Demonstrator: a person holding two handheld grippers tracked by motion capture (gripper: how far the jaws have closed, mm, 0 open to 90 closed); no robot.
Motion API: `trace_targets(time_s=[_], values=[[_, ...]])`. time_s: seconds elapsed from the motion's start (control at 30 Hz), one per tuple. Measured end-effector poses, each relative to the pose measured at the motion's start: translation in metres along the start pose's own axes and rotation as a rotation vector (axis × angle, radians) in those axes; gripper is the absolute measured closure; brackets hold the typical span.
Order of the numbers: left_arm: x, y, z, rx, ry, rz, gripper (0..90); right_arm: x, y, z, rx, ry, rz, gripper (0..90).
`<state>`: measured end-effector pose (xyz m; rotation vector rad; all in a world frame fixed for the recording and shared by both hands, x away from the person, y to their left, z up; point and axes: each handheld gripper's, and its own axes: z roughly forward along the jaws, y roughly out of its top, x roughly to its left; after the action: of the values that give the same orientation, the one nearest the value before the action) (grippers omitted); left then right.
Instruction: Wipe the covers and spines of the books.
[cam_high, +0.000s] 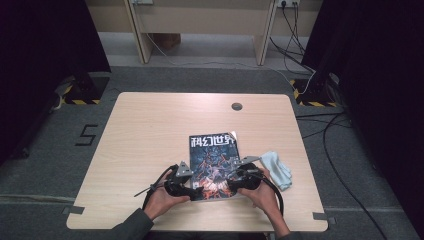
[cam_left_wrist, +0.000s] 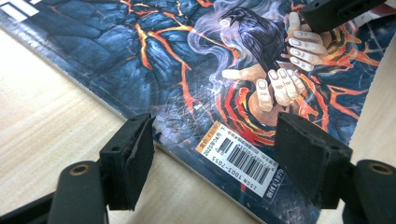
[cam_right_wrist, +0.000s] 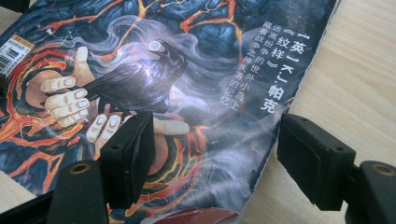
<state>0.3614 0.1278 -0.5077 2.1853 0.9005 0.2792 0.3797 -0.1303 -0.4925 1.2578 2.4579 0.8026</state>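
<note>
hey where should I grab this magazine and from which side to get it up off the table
Probably the magazine is best taken at its near bottom corners, coming in from both side edges. It lies flat and thin on the table, so only an edge offers a bite. The left gripper already straddles the barcode corner, the right gripper the opposite edge, both with jaws apart, one above the cover, one over the wood.

One magazine (cam_high: 214, 162) with a dark, lava-patterned cover lies on one light wooden surface (cam_high: 150, 135). One pale folded cloth (cam_high: 278, 167) sits just right of the magazine. Two handheld grippers are at the magazine's near edge: the left gripper (cam_high: 196, 192) at its near left corner, the right gripper (cam_high: 231, 184) at its near right side. One round grommet hole (cam_high: 237, 106) lies beyond the magazine.
</note>
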Motion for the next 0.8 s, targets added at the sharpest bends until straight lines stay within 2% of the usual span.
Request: trace_targets(time_s=[0.23,0.47,0.5,0.57,0.7,0.8], values=[[0.009,0.007,0.006,-0.020,0.060,-0.001,29.4,-0.003,0.009,0.007,-0.012,-0.032,0.017,28.2],[0.017,0.010,0.009,-0.032,0.085,-0.020,29.6,-0.006,0.013,0.012,-0.031,-0.044,0.032,28.0],[0.018,0.011,0.010,-0.036,0.093,-0.011,30.9,-0.007,0.015,0.014,-0.035,-0.050,0.033,28.0],[0.019,0.010,0.010,-0.043,0.087,-0.015,32.7,-0.008,0.018,0.015,-0.033,-0.050,0.023,27.8],[0.020,0.011,0.010,-0.045,0.089,-0.027,33.1,-0.011,0.021,0.018,-0.032,-0.038,0.021,27.5],[0.020,0.011,0.011,-0.045,0.109,-0.016,33.1,-0.013,0.025,0.020,-0.027,-0.032,0.017,27.8]])
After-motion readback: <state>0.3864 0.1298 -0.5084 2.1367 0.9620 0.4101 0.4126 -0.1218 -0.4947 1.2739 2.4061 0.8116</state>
